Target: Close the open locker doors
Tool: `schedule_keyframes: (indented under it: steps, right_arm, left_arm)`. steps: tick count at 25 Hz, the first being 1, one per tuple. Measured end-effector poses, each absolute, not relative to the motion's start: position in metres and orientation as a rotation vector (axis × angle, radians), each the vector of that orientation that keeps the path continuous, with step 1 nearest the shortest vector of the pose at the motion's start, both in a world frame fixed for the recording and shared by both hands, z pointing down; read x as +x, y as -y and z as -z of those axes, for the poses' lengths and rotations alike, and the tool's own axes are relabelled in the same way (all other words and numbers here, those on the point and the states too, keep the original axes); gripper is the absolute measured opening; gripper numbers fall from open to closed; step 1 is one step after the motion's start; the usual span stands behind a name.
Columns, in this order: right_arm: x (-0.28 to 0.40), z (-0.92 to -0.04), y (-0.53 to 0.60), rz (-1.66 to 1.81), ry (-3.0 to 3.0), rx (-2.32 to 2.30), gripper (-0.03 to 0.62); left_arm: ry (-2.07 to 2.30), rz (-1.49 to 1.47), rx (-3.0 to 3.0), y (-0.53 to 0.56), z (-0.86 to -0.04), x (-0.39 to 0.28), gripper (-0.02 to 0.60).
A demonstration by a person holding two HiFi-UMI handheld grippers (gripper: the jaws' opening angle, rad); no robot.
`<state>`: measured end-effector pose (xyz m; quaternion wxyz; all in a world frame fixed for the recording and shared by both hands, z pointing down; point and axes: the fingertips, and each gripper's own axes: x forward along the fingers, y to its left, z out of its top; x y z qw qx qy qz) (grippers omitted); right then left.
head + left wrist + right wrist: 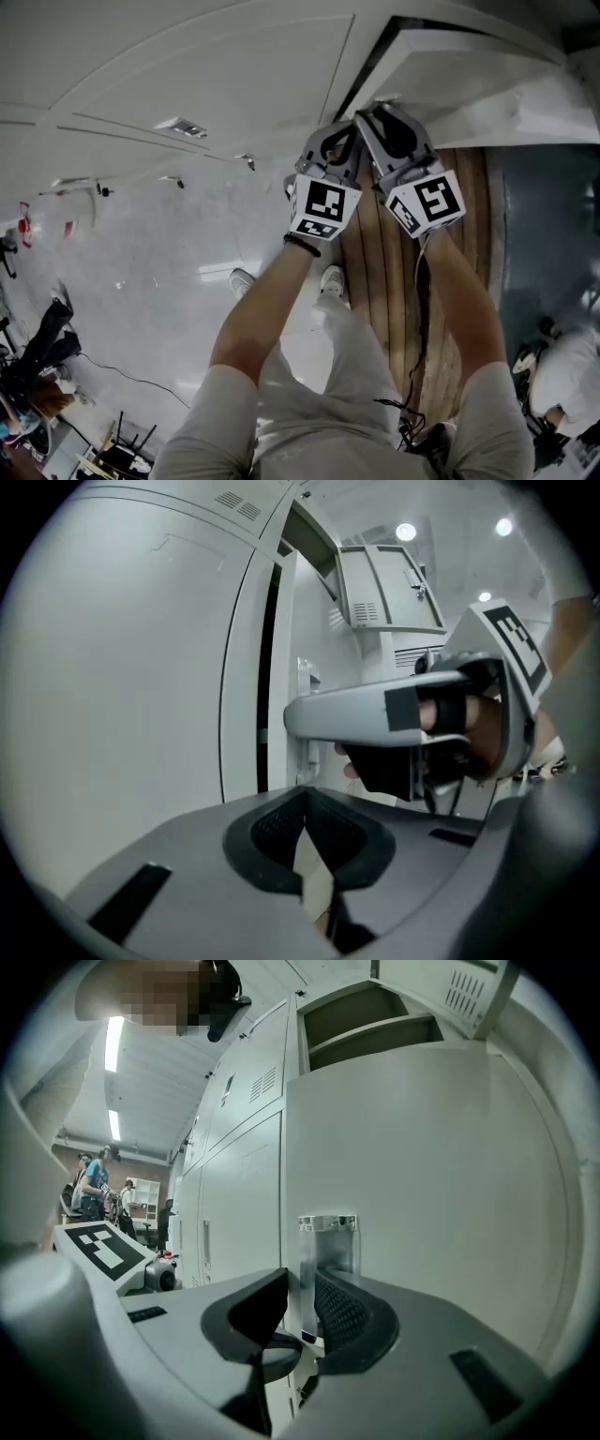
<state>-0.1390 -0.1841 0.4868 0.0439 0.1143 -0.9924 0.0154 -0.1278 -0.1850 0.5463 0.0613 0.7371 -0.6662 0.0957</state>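
A white locker door stands ajar off the row of lockers, with a dark gap at its edge. My right gripper points level at that edge. In the right gripper view the door's face fills the right side, and its metal handle and edge lie between the open jaws of my right gripper, with a slim gap on the left side. My left gripper is shut and empty beside it, facing a closed door. Higher up, another locker door hangs open.
A strip of wooden planks runs under my right arm beside pale glossy floor. Bags and cables lie at the lower left. A person in white is at the lower right. Other people stand far down the locker row.
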Motion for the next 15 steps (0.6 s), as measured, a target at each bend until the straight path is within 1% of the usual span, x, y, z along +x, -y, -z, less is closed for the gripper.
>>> schedule_keyframes:
  steps: [6, 8, 15]
  right_arm:
    - [-0.152, -0.487, 0.196, -0.058, 3.041, 0.361, 0.092]
    - [-0.153, -0.487, 0.199, -0.053, 3.04, 0.363, 0.08]
    - [-0.158, -0.487, 0.206, -0.056, 3.032, 0.408, 0.078]
  left_arm:
    - [2.096, -0.286, 2.128, 0.202, -0.551, -0.142, 0.005]
    - [2.1, -0.289, 2.108, 0.204, -0.553, -0.145, 0.005]
    - [2.123, -0.282, 2.068, 0.211, -0.556, -0.152, 0.005]
